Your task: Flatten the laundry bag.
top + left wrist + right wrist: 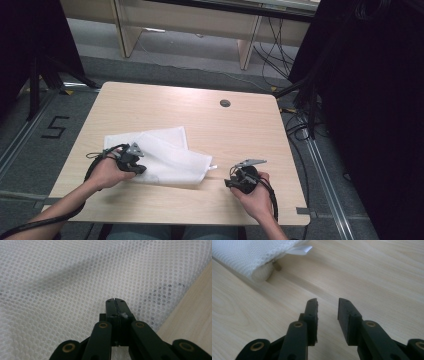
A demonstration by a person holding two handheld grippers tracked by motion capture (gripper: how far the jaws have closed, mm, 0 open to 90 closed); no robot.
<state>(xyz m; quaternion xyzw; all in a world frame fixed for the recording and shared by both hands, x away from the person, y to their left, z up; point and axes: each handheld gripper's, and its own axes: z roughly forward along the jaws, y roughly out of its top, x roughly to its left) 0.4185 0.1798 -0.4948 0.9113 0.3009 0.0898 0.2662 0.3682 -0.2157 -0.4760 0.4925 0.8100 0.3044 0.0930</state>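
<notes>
Closest in, the right gripper point(327, 307) has its jaws parted with nothing but bare table point(374, 277) between them. It's parked just short of the near right corner of the white mesh laundry bag point(165, 157), where you can spot the little zipper pull point(277, 265) and a white fabric tab point(299, 250) poking out past the edge.

The left gripper point(115, 301) is closed tight over the mesh. There might be a pinch of fabric in there, but I honestly can't tell from its own view since the pads meet with barely a gap. In the high view it sits at the bag's near left side, and the bag lies flat in the middle of the table, partly folded over itself.

My guess at the step: left anchors the bag, right goes for the zipper corner. I'd come in low and level with the tabletop, line the open jaws up on the tab or pull rather than the loose mesh, and close only once the pull is properly between the pads. Keep the left hand firm so the bag doesn't slide
</notes>
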